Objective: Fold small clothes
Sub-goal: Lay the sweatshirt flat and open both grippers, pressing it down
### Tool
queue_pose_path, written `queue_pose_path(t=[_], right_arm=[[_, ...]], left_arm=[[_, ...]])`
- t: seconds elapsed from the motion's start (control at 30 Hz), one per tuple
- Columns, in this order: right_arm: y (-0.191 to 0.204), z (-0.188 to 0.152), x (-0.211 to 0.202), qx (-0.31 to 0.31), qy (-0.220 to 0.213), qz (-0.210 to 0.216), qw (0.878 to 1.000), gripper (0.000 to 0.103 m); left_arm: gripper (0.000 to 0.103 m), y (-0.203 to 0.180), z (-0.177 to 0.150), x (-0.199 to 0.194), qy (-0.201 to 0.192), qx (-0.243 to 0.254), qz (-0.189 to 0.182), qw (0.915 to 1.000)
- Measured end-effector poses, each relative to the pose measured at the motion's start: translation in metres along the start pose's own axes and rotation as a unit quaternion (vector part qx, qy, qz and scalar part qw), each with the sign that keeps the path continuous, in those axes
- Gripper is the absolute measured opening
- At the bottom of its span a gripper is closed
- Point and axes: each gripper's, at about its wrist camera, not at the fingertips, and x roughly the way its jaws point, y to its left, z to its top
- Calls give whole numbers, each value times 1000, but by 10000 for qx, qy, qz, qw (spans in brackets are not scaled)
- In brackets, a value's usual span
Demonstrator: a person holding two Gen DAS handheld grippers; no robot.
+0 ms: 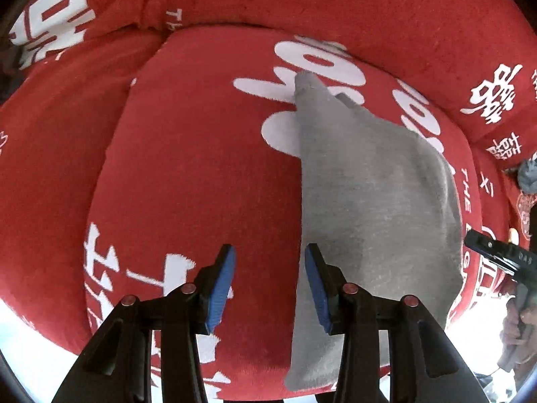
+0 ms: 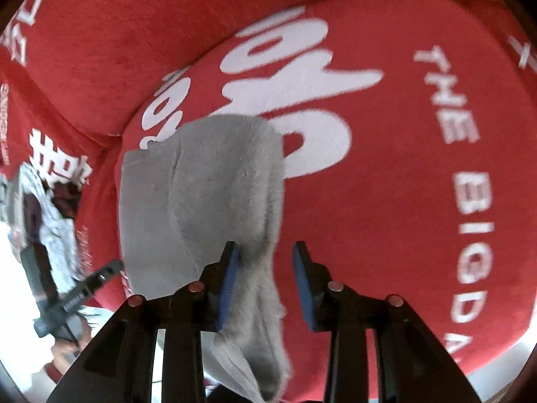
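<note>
Mid-fold: the small grey fleece garment [image 1: 376, 181] lies lower centre on the red printed cushion [image 1: 201, 154]. Left gripper [image 1: 270, 285] part-open, empty; right gripper [image 2: 266, 285] part-open, cloth loose between its jaws. Next, I judge: regrip an edge.

One grey garment [image 1: 376, 181] lies on one red cushion [image 1: 201, 154], with two grippers.
</note>
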Motion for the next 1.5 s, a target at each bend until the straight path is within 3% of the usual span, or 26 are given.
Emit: queue_pose_path(t=[0.07,0.17,0.23,0.33,0.43,0.5,0.57,0.7,0.87,1.13,1.5], right_arm=[[5,-7,-10,-150,-97,34,9998,18],[20,-21,-20,-358,-190,181,9990,10],[29,-30,-17,-488,-125,232,9985,10],[38,-42,2,-664,58,109,9977,10],[33,-50,20,-883,114,-409,9952,9],[23,-51,31,-790,108,-540,9954,8],[17,-48,34,-705,20,-447,9965,7],[21,-49,34,-949,-44,-585,9938,7],[24,-55,28,-812,-71,-664,9945,7],[20,-61,19,-557,187,-830,9948,11],[33,-78,-17,-497,480,-885,9937,12]], left_arm=[[44,-5,-2,-11,-110,119,-63,9998],[44,-25,-4,-21,-224,343,-253,9988],[44,-49,-5,-20,-199,602,-481,9968],[69,-72,-13,-6,-99,893,-604,9941],[69,-80,-23,19,144,1019,-425,9938],[69,-73,-28,32,175,948,-255,9950],[74,-63,-28,37,219,762,-334,9963],[76,-49,-26,46,416,323,-574,9970],[76,-59,-32,38,374,489,-253,9978],[76,-55,-37,29,556,266,-30,9981],[76,-74,-46,-31,447,625,194,9969]])
